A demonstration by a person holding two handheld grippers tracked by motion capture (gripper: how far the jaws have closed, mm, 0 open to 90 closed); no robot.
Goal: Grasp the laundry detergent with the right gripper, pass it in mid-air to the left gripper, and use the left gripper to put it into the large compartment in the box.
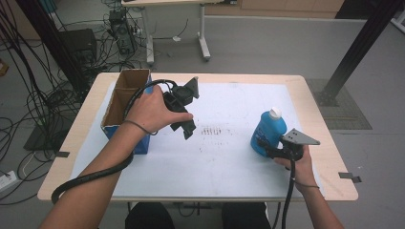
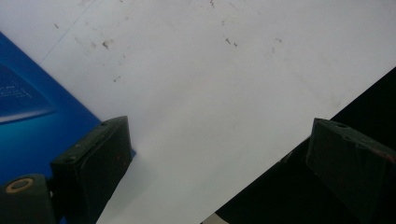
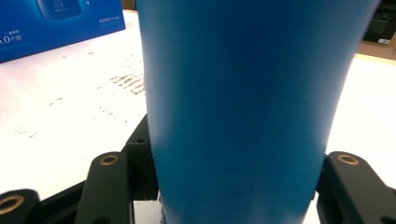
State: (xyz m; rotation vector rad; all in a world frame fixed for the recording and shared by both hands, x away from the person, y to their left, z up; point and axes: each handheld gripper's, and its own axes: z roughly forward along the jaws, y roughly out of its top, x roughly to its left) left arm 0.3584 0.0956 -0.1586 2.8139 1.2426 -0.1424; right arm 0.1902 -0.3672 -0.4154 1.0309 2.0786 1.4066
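A blue bottle [image 1: 267, 132] with a white cap stands upright on the white sheet at the right of the table. My right gripper [image 1: 264, 145] is shut on its lower body; the right gripper view has the blue bottle [image 3: 243, 107] wedged between both black jaws. An open cardboard box [image 1: 123, 106] with blue sides sits at the table's left. My left gripper [image 1: 187, 128] hovers just right of that box, pointing down at the sheet, jaws open and empty. The box's blue side [image 2: 32, 121] appears at the left of the left gripper view.
The white sheet [image 1: 224, 152] covers most of the wooden table [image 1: 329, 157], with faint brown marks [image 1: 212, 131] in its middle. Black cables trail from both grippers toward the front edge. Beyond the table are floor cables, a desk leg and a black frame post.
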